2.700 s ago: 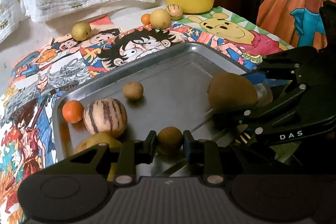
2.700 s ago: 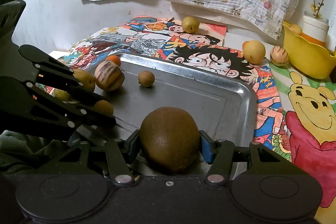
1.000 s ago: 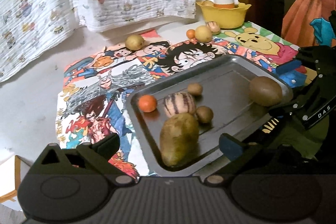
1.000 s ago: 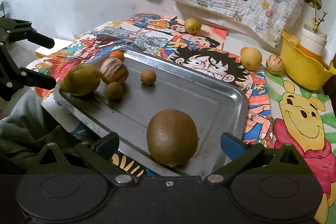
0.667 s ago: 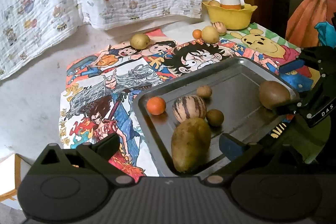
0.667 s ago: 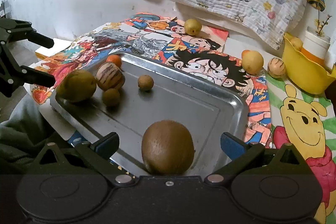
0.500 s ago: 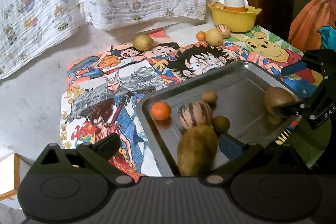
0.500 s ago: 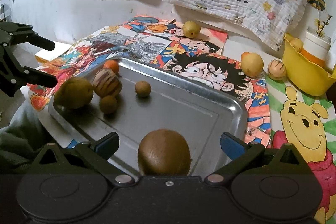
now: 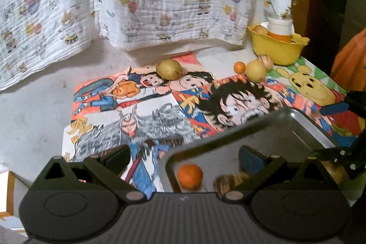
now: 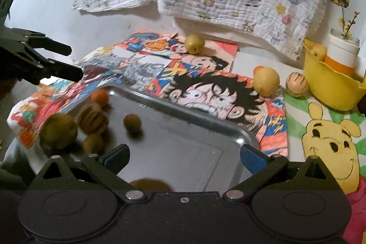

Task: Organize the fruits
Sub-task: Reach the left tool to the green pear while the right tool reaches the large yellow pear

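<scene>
A metal tray (image 10: 201, 152) lies on a cartoon-print cloth. Its left end holds an orange (image 10: 100, 97), a striped melon (image 10: 92, 118), a green-brown pear (image 10: 58, 130) and two small brown fruits (image 10: 132, 122). A kiwi (image 10: 149, 184) peeks over my right gripper's body at the tray's near edge. My right gripper (image 10: 184, 158) is open and empty above the tray. My left gripper (image 9: 184, 156) is also open and empty, over the tray's left corner near the orange (image 9: 190, 176). A yellow-green pear (image 9: 169, 69), a yellow fruit (image 9: 255, 71), a small orange (image 9: 239, 67) and a small striped fruit (image 9: 265, 59) lie on the cloth beyond.
A yellow bowl (image 10: 329, 88) with a white cup and a fruit inside stands at the back right. Printed cloths hang on the wall behind. The table's left edge drops off beside the tray. The left gripper (image 10: 73, 62) shows at the left edge of the right wrist view.
Both grippers let go of their fruits, opened, then pulled back and rose. The kiwi and the small brown fruit now rest on the tray, and the near fruits slid below each camera's view.
</scene>
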A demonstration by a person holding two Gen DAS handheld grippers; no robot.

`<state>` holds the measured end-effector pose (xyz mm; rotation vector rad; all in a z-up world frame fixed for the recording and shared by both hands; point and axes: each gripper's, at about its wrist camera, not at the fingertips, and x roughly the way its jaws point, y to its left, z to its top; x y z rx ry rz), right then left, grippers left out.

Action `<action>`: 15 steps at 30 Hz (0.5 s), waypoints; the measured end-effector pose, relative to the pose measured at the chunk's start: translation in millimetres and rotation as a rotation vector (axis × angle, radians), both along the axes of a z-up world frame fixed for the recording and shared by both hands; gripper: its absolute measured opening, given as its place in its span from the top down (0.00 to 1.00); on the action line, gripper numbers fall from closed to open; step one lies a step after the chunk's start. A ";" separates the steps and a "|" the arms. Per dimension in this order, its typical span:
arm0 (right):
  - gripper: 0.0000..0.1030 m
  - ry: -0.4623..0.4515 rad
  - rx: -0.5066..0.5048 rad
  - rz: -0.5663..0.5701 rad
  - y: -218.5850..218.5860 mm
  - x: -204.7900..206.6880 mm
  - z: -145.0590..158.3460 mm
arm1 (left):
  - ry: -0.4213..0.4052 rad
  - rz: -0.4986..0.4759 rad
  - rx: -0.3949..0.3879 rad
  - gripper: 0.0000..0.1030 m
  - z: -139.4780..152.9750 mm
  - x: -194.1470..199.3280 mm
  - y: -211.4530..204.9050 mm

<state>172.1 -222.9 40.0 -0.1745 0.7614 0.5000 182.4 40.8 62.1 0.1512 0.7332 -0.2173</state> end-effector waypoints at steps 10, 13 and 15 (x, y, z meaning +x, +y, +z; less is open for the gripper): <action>0.01 -0.046 0.039 -0.086 -5.1 56.1 6.7 | 0.012 -0.010 -0.041 0.00 -5.9 60.0 -10.2; 0.01 -0.071 0.039 -0.101 -3.7 73.6 10.7 | 0.003 -0.026 -0.034 0.00 -8.7 75.3 -16.2; 0.01 -0.082 0.035 -0.106 -1.8 85.0 12.2 | 0.003 -0.033 -0.043 0.00 -11.5 86.7 -18.8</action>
